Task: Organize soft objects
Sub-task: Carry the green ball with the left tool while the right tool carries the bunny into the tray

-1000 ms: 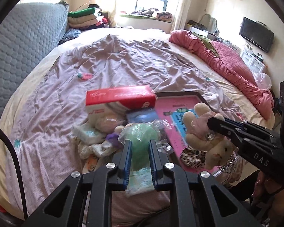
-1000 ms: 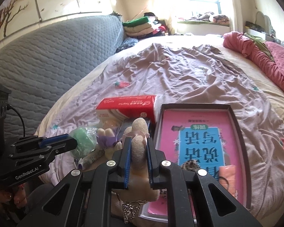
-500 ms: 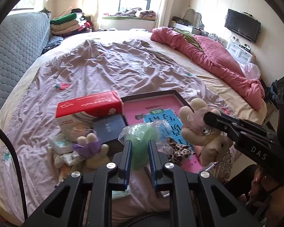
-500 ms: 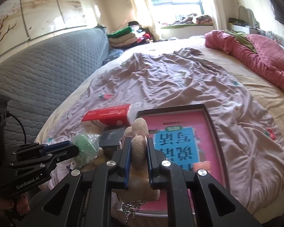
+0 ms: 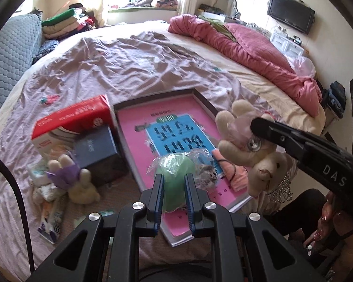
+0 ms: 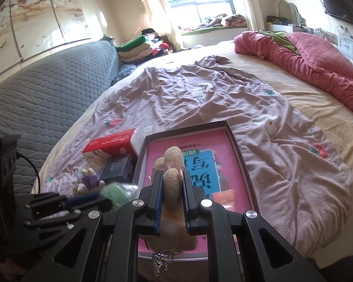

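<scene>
My left gripper (image 5: pixel 173 178) is shut on a green soft thing in clear plastic wrap (image 5: pixel 176 171), held over the near end of a dark-rimmed tray (image 5: pixel 201 98) with a pink and blue book in it. My right gripper (image 6: pixel 172 176) is shut on a beige plush rabbit (image 6: pixel 173 183) with a keychain hanging below; in the left wrist view the beige plush rabbit (image 5: pixel 247 145) hangs over the tray's right edge. A second plush with a purple bow (image 5: pixel 70 176) lies on the bed left of the tray.
A red tissue box (image 5: pixel 73 119) and a dark blue box (image 5: pixel 95 148) sit left of the tray, with small packets (image 5: pixel 47 216) nearby. A leopard-print item (image 5: pixel 207 174) and a pink cloth (image 5: pixel 235 176) lie in the tray. A pink quilt (image 5: pixel 247 44) lines the bed's right side.
Both grippers have moved to the right with their loads, from over the clutter beside the red box to over the tray. Their grips have stayed the same.
</scene>
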{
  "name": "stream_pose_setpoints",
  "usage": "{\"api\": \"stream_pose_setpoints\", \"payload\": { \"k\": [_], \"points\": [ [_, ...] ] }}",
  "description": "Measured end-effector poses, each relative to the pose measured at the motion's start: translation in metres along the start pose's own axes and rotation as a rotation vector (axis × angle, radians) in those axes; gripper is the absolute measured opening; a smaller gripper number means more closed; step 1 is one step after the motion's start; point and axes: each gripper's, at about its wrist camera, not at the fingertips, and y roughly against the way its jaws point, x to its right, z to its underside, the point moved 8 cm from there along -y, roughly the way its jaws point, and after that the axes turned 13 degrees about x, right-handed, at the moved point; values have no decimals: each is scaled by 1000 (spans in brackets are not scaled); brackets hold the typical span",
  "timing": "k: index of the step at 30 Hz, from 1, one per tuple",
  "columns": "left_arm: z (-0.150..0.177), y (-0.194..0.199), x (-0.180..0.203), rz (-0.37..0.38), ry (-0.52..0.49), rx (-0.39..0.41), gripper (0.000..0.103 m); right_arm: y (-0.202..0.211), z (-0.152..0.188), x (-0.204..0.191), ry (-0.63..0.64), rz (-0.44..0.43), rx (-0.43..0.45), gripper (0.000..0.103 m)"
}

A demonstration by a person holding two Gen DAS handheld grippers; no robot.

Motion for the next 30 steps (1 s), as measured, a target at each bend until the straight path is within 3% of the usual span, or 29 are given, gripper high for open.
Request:
{"api": "stream_pose_setpoints", "payload": {
  "k": [30],
  "points": [
    [37,-50,4,-24,-14,-110,18,-30,47,23,-92,-16,-80,15]
  ]
}}
